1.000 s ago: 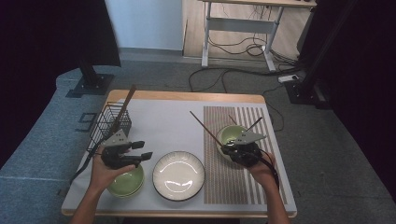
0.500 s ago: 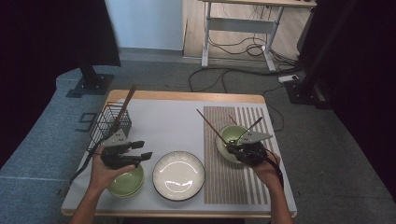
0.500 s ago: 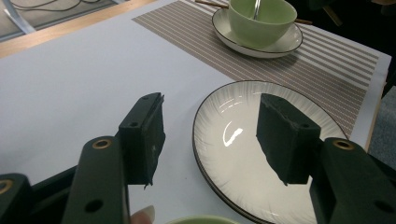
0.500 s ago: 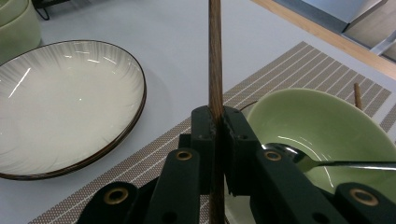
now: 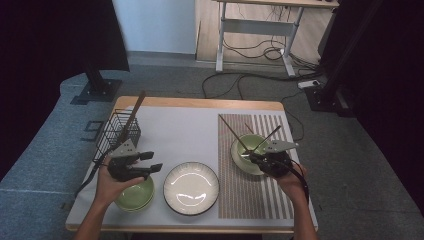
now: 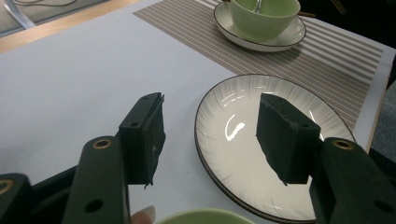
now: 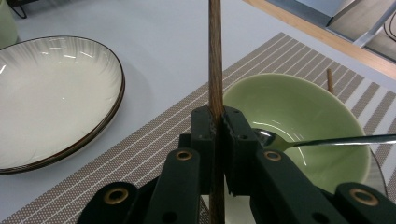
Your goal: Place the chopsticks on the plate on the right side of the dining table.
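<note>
- Right gripper [image 7: 215, 122] clamped on a wooden chopstick [image 7: 215, 56], stick rising straight up between the pads in the right gripper view, hovering at the near rim of the green bowl [image 7: 299, 126] on the striped mat [image 7: 140, 154].
- Left gripper [image 6: 210, 135] wide open and holding nothing, poised over the near edge of the white plate [image 6: 243, 140], above a second green bowl [image 5: 134, 194] at the table's front left.
- Likely step: setting the chopstick down by the bowl on the mat. Best done by tilting the stick gently toward level, lowering until its length rests on the mat or across the bowl's rim, then easing the pads apart; no release while upright, or risk of toppling and rolling.
- Worth minding the metal spoon [image 7: 322, 140] already lying in the bowl, handle jutting out to the side; a wide berth to avoid knocking it.
- Second chopstick [image 7: 329, 80] seemingly lying on the mat just past the bowl; placing the held one beside it, parallel, probably tidiest.
- High view: whole layout, with a wire basket [image 5: 119, 132] at the far left holding a long wooden utensil, and the plate [image 5: 191, 188] between the two bowls.
- Right gripper view: pads pinching the stick, spoon bowl inside the dish — details too small from above.
- Left gripper view: empty gap between the pads, and a saucer [image 6: 285, 39] under the far bowl, unclear from above.
</note>
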The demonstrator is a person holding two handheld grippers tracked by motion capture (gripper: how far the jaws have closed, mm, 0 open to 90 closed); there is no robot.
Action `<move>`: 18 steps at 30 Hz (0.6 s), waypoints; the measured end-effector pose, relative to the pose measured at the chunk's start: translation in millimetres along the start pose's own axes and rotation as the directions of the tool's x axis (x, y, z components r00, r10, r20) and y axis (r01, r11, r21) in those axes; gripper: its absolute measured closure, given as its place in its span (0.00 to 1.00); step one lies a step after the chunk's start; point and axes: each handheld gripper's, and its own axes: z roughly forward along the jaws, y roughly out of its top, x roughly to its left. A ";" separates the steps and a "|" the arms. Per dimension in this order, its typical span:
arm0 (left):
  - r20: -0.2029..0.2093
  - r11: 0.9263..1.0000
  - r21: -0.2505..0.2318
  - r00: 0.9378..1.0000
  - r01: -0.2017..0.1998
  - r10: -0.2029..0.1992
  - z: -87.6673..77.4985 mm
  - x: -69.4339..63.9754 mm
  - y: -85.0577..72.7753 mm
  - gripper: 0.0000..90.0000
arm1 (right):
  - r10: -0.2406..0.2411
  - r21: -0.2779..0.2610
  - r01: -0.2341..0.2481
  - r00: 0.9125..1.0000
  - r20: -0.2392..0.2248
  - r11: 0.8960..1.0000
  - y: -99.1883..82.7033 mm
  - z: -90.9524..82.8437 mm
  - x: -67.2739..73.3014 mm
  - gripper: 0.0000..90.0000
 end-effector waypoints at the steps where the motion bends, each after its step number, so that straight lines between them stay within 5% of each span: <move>1: 0.003 1.000 0.002 1.000 0.000 0.000 0.0 0.1 0.0 0.46 | 0.004 -0.001 -0.004 1.000 0.004 1.000 -0.8 -0.5 -1.1 0.94; 18: 0.011 1.000 -0.002 1.000 0.019 -0.019 -1.6 5.0 -1.9 0.46 | 0.041 -0.003 -0.041 0.999 0.035 0.999 -10.8 -6.7 -12.1 0.94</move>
